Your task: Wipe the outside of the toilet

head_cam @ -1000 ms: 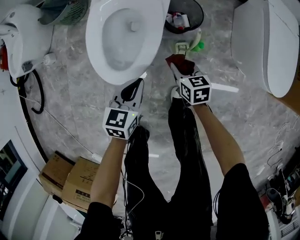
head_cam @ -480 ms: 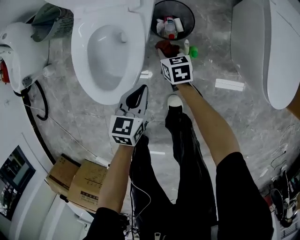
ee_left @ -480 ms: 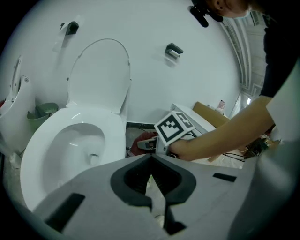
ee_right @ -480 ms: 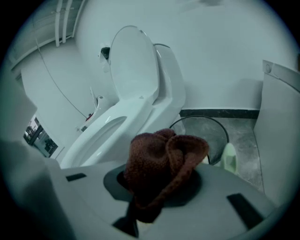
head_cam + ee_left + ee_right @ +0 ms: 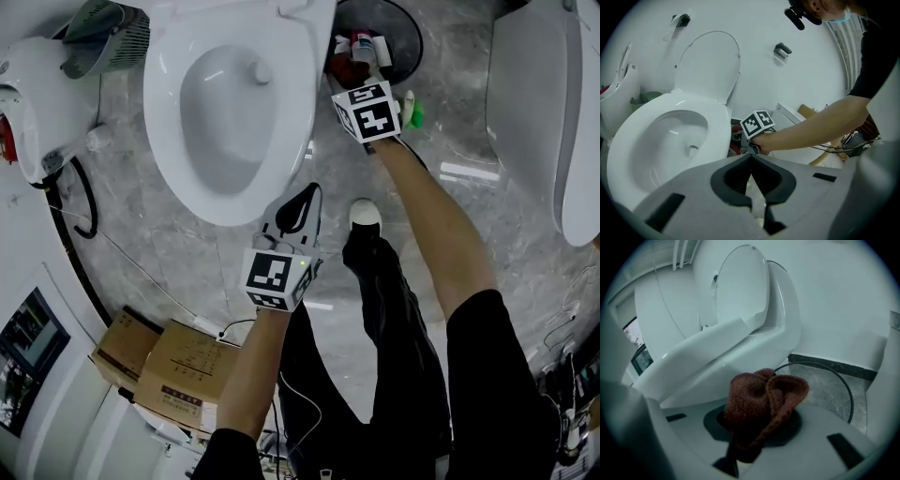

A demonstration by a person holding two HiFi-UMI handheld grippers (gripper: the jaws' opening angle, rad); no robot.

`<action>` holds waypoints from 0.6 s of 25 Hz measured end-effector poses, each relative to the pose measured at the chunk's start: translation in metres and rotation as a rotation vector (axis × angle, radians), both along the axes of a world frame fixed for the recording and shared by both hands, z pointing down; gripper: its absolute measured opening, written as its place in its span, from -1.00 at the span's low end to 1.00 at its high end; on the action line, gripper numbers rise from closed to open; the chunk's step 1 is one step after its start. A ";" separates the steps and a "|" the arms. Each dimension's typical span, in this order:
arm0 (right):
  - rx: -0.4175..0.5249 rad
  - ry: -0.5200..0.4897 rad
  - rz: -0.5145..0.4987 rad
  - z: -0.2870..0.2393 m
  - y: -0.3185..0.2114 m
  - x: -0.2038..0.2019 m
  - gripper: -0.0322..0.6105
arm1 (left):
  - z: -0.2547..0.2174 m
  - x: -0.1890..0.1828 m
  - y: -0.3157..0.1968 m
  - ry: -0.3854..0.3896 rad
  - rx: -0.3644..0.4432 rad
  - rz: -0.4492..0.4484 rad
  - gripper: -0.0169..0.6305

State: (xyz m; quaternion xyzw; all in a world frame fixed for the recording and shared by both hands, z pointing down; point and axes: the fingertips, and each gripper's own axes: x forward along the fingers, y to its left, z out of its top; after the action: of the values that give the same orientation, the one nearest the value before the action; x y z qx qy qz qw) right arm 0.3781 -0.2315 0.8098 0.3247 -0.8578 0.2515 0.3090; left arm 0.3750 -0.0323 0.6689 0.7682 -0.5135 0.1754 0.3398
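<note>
Toilet [image 5: 298,112] stands on the grey marble floor [image 5: 187,253] with its lid up and a wire bin [image 5: 827,390] just beside it. The right gripper [image 5: 753,427] has its jaws clamped on a dark red cloth [image 5: 764,397], near the toilet's outer side by the bin. The left gripper [image 5: 298,211] hovers at the bowl's front edge, jaws closed together on nothing.

1. The toilet [image 5: 161,122], upper left in the head view, is smooth, glossy white ceramic.
2. The cloth [image 5: 761,399] is a dark red, coarse knit, matt and rough.
3. The floor [image 5: 187,234] looks like polished grey veined stone.
4. The boxes [image 5: 178,366], lower left, are matt brown cardboard.
5. The left gripper [image 5: 751,158] is matt grey plastic with darker pads.
</note>
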 end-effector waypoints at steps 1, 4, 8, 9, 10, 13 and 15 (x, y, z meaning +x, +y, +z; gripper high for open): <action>0.007 -0.003 -0.023 0.001 0.001 -0.003 -0.65 | 0.001 -0.003 0.003 0.000 0.001 -0.004 -0.92; 0.038 0.005 -0.087 0.001 0.009 -0.011 -0.65 | 0.003 -0.013 0.014 -0.004 0.008 -0.010 -0.92; 0.062 0.033 -0.109 -0.004 0.026 -0.011 -0.66 | 0.002 -0.028 0.028 -0.008 0.013 -0.043 -0.92; 0.068 0.040 -0.115 -0.006 0.031 -0.012 -0.66 | 0.002 -0.032 0.033 -0.005 0.020 -0.048 -0.92; 0.073 0.046 -0.120 -0.007 0.036 -0.013 -0.66 | 0.002 -0.036 0.038 -0.003 0.027 -0.052 -0.92; 0.082 0.066 -0.138 -0.008 0.054 -0.015 -0.67 | 0.001 -0.045 0.050 -0.005 0.043 -0.057 -0.92; 0.086 0.078 -0.146 -0.007 0.069 -0.016 -0.67 | 0.000 -0.052 0.059 -0.009 0.052 -0.059 -0.92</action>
State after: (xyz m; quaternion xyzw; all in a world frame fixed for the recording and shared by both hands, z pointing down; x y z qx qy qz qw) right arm 0.3621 -0.1626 0.8024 0.2837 -0.8765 0.1786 0.3454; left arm 0.3232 0.0269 0.6686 0.7606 -0.5418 0.1556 0.3223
